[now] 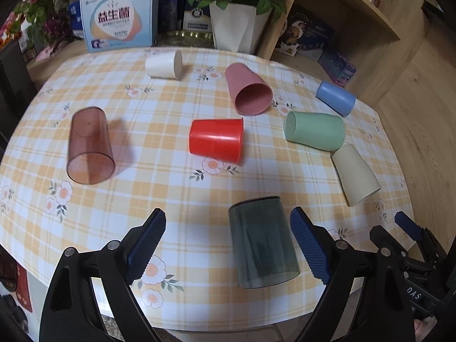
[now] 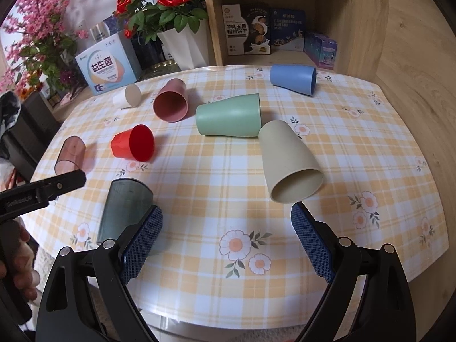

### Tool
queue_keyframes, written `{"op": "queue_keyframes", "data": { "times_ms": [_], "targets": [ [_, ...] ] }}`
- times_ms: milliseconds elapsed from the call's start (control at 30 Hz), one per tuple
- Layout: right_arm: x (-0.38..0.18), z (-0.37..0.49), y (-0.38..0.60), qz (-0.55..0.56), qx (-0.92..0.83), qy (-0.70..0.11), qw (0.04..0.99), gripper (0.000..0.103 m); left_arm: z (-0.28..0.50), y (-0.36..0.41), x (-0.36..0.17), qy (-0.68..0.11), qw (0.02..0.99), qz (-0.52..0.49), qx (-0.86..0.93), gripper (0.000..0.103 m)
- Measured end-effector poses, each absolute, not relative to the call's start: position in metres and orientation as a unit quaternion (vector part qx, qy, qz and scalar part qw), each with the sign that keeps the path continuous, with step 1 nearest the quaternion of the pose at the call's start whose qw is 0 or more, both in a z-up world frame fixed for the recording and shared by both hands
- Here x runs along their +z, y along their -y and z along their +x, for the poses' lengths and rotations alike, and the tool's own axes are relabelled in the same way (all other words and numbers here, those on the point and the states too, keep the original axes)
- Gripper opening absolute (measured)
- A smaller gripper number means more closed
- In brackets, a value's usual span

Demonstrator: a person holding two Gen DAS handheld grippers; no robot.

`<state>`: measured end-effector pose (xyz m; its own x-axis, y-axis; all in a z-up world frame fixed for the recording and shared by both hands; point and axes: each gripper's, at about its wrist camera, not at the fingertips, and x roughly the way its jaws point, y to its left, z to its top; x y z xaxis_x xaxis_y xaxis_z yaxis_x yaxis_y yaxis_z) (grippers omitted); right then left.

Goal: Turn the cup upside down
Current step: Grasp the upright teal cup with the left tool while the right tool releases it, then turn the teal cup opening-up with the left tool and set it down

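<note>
Several cups lie on their sides on the checked tablecloth [image 1: 185, 199]. A smoky grey clear cup [image 1: 262, 242] lies between my left gripper's open fingers, nearer the right pad; it also shows in the right wrist view [image 2: 125, 208]. My left gripper [image 1: 228, 245] is open and holds nothing. A beige cup [image 2: 290, 162] lies just ahead of my right gripper [image 2: 226, 239], which is open and empty. A red cup [image 1: 216, 139], green cup [image 1: 313, 131], pink cup [image 1: 248, 88], blue cup [image 1: 336, 98], white cup [image 1: 165, 64] and brown clear cup [image 1: 89, 145] lie farther off.
A white flower pot [image 1: 236, 25] with roses and a printed box [image 1: 119, 22] stand at the table's far edge. A wooden shelf [image 2: 285, 28] with boxes stands at the back right. The table's near edge [image 1: 228, 327] is close below the grippers.
</note>
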<state>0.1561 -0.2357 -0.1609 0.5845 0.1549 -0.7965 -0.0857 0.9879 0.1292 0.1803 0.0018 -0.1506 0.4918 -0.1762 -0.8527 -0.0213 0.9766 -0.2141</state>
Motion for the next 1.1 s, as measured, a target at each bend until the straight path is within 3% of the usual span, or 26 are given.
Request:
{"op": "queue_keyframes", "data": {
  "times_ms": [300, 733, 1100],
  "targets": [
    [-0.165, 0.161, 0.245, 0.051, 0.058, -0.455, 0.887, 0.088, 0.213, 0.003, -0.171, -0.553, 0.816, -0.160, -0.048, 0.073],
    [-0.164, 0.161, 0.254, 0.062, 0.046, -0.450, 0.890, 0.089, 0.242, 0.023, -0.211, -0.613, 0.768, -0.178, -0.049, 0.066],
    [-0.162, 0.157, 0.253, 0.062, 0.046, -0.450, 0.890, 0.089, 0.220, 0.018, -0.202, -0.584, 0.785, -0.190, -0.083, 0.062]
  ]
}}
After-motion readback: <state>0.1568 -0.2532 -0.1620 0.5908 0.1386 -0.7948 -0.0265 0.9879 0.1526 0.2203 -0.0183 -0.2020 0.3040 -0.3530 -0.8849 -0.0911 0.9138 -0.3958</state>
